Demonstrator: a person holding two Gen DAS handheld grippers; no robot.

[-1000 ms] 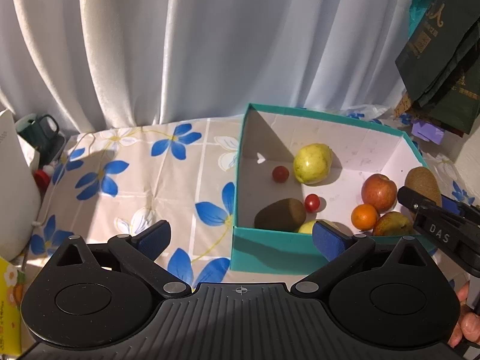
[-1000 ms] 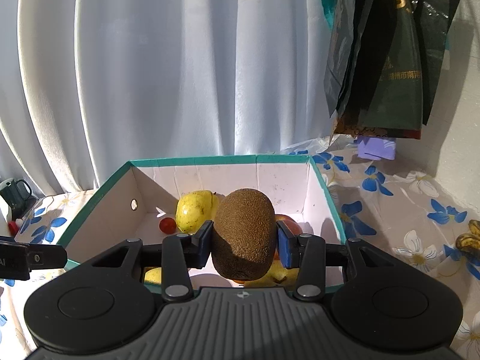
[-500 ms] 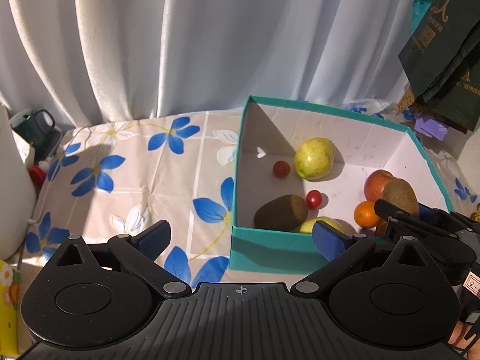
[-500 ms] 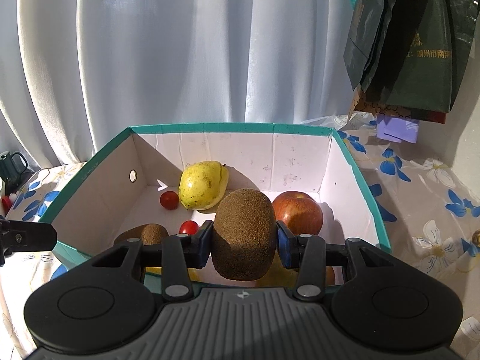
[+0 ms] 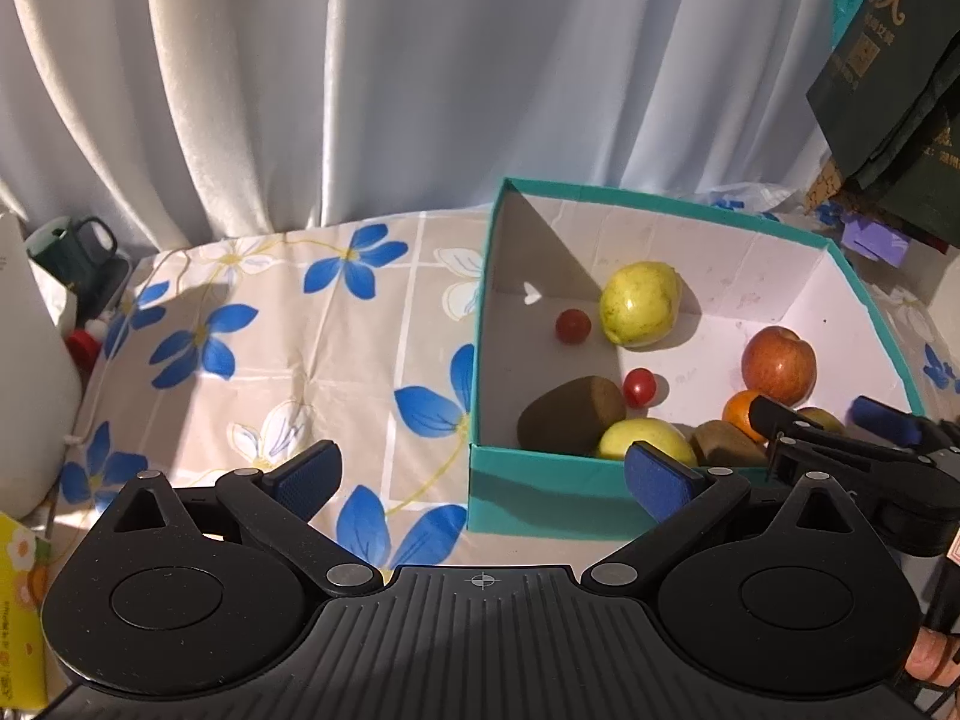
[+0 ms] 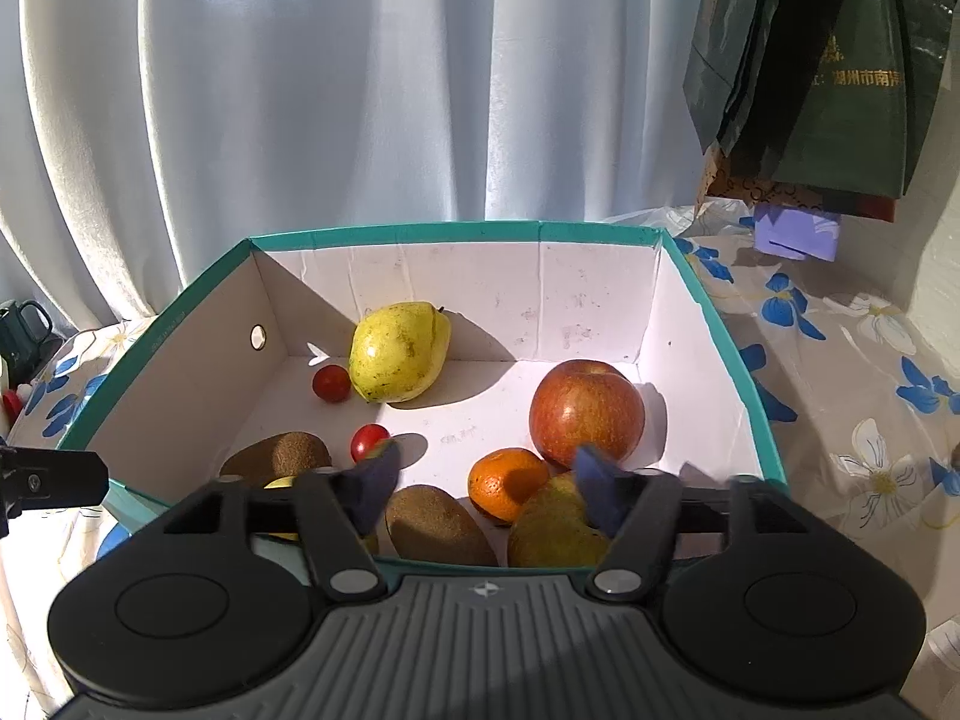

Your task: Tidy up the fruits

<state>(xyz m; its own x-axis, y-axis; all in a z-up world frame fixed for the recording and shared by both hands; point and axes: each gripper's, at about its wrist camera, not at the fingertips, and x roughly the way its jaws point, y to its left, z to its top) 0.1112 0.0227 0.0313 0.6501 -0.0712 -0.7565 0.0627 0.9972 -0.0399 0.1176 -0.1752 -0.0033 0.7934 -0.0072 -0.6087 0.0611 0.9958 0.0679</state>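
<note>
- We are holding the right gripper point(image 6: 483, 483) over the near edge of the teal box point(image 6: 744, 384) with its 2 blue pads point(image 6: 600, 492) spread apart and nothing between them.
- Inside the box, just below that gap, a kiwi point(image 6: 438, 525) is lying against the near wall, beside an orange point(image 6: 507, 483) and a greenish pear point(image 6: 555, 525).
- A red apple point(image 6: 587, 411) is sitting behind the orange, toward the box's right wall.
- A big yellow pear point(image 6: 399, 360) is resting near the box's back left corner, with 1 cherry tomato point(image 6: 331, 383) just beside it on the left.
- A 2nd cherry tomato point(image 6: 369, 441) is lying near the middle of the box floor, close to another kiwi point(image 6: 276, 459) by the left wall.
- We are keeping the left gripper point(image 5: 480, 477) outside the box, in front of its near left corner, above the flowered tablecloth point(image 5: 270, 360); its 2 pads point(image 5: 306, 477) are wide apart and holding nothing.
- From the left camera, a 2nd yellow fruit point(image 5: 645, 441) is showing against the box's near wall, partly hidden by our pad, so we cannot tell what kind it is.
- A dark green mug point(image 5: 75, 252) is standing well left of the box, near the white curtain point(image 5: 360, 72).
- Dark green bags point(image 6: 822, 60) are hanging above and to the right of the box, with a small purple box point(image 6: 795, 231) under them.
</note>
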